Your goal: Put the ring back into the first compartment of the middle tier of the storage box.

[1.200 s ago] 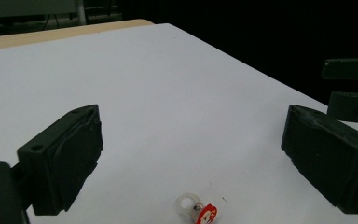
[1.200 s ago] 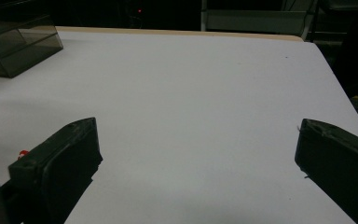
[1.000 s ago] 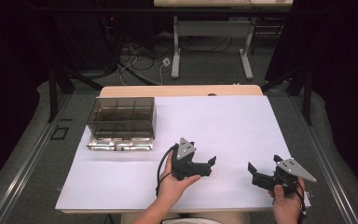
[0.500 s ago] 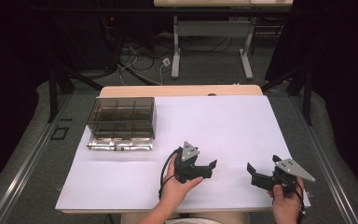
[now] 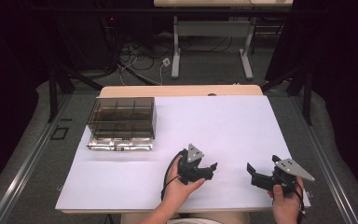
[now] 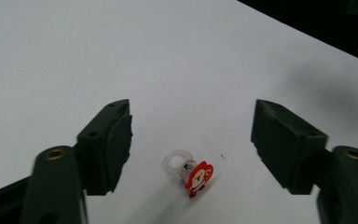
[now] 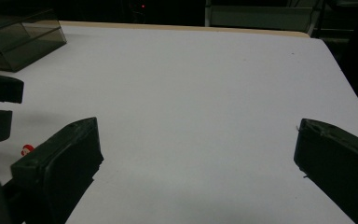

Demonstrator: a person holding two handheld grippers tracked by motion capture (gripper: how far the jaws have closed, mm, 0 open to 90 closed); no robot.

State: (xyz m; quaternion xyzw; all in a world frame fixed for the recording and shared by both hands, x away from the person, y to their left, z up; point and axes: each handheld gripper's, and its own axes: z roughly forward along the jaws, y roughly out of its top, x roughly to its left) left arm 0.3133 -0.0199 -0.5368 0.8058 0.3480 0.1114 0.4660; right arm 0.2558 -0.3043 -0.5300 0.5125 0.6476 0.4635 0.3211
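A small clear plastic ring with a red Santa charm (image 6: 189, 170) lies on the white table top (image 6: 121, 56). My left gripper (image 6: 193, 140) hovers low over it, with one jaw on each side and neither pad touching it. Its jaws have just been closing and still stand apart. In the high view the left gripper (image 5: 210, 169) is near the front middle of the table, pointing right. My right gripper (image 5: 251, 173) is held at the front right, pointing left, jaws wide with nothing between them (image 7: 198, 158). A red speck of the ring (image 7: 26, 150) shows at the left of the right gripper view.
A smoky transparent box with several compartments (image 5: 121, 122) stands at the table's left, also seen in the right gripper view (image 7: 14, 37). White table surface (image 5: 214, 126) stretches between the box and the grippers. Behind the table are another table's legs and cables on the floor.
The left gripper has slid slightly toward the near edge and right. The right gripper has kept still.
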